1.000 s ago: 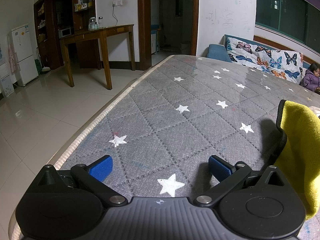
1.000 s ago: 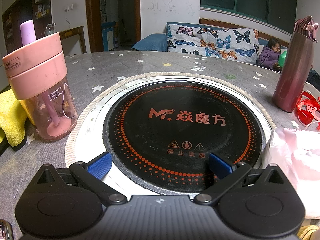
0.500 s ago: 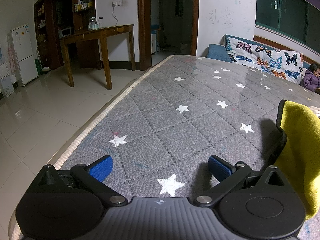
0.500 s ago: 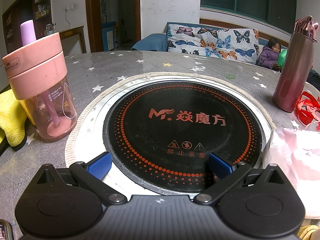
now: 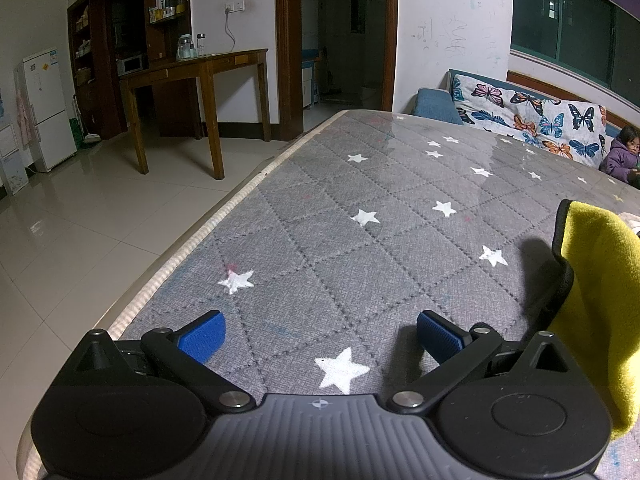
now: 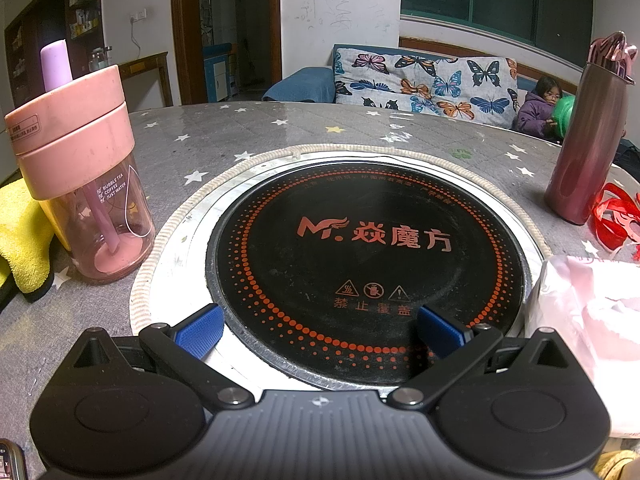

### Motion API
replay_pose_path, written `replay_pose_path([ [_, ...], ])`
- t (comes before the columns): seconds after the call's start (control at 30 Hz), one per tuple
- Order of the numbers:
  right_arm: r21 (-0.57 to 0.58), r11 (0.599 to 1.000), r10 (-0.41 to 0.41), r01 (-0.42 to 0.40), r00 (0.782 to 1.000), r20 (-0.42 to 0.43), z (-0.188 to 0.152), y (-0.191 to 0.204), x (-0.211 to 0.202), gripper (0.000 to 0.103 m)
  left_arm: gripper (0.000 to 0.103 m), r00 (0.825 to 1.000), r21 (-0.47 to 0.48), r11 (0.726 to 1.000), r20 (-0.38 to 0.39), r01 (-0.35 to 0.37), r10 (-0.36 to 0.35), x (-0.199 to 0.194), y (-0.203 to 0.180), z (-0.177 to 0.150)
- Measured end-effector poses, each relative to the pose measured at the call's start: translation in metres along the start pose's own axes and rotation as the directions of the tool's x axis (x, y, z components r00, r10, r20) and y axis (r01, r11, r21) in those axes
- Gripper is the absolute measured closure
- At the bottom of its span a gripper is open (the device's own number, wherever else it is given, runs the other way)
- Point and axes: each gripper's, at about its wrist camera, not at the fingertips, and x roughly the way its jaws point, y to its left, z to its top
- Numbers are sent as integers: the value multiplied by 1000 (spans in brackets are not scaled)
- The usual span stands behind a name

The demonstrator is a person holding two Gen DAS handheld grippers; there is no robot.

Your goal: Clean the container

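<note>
Both tools are spread wide with nothing between their blue pads. The left gripper (image 5: 320, 338) sits low over a grey quilted tablecloth (image 5: 384, 240) printed with white stars, near the table's edge; a yellow cloth (image 5: 600, 300) with a dark border rises at the right margin of that view and is cut off by the frame, so its full shape cannot be made out. The right gripper (image 6: 318, 330) rests at the near rim of a round black induction cooktop (image 6: 368, 248) set into the table. The container, a pink tumbler (image 6: 80, 176) with a pink lid and a lilac straw, stands upright just left of the cooktop's woven rim, touching or just beside the same yellow cloth; its clear lower half shows pink at the bottom, though whether this is residue or the base itself is hard to say. A maroon flask (image 6: 588, 136) stands at the far right beside a red ribbon (image 6: 616, 216). A pink plastic bag (image 6: 592, 320) is partly hidden behind the right finger
</note>
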Motion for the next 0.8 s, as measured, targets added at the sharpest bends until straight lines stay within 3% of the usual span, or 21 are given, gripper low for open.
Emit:
replay_pose_path([
  [0.8,0,1000,0,0,1000,0,0,0,0,0,0,1000,0,1000,0,0,0,0,0,0],
])
